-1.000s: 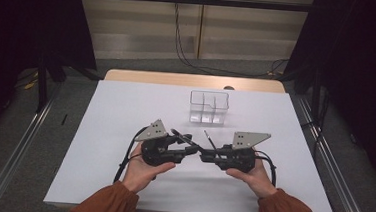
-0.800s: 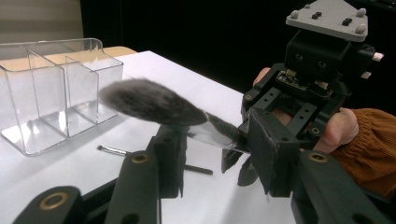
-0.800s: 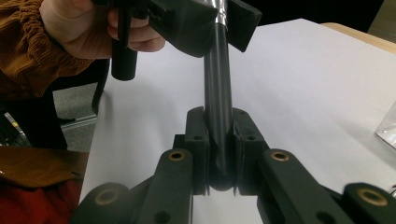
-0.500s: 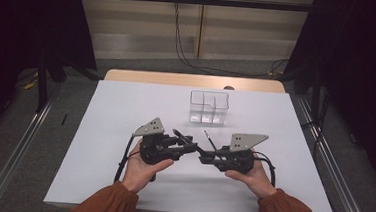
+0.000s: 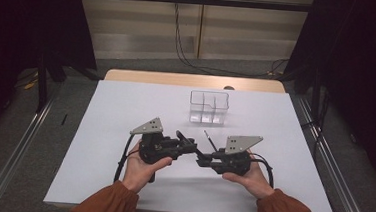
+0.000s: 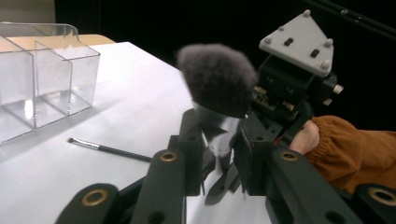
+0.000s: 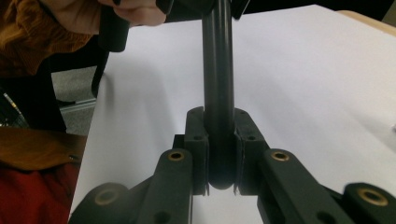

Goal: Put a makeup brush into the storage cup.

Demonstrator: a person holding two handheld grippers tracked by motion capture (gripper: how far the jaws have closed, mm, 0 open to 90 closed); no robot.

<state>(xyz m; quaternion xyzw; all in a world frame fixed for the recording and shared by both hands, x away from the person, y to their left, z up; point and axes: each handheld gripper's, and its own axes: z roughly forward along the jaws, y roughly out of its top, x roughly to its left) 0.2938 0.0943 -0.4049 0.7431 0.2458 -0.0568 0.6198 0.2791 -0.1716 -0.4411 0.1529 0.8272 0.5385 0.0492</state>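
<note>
Bright overhead light on table (image 5: 125, 111), dark surroundings, near fingers blurred

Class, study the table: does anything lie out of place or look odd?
A thin brush lies loose on the white table, outside the clear organizer. The left gripper and right gripper both clamp one large makeup brush.

Left gripper (image 6: 219, 151) clamped on powder brush (image 6: 217, 79)
Jaws just closed on its silver ferrule, apparently; thin brush (image 6: 109, 149) lies beside clear organiser (image 6: 60, 79).
</note>
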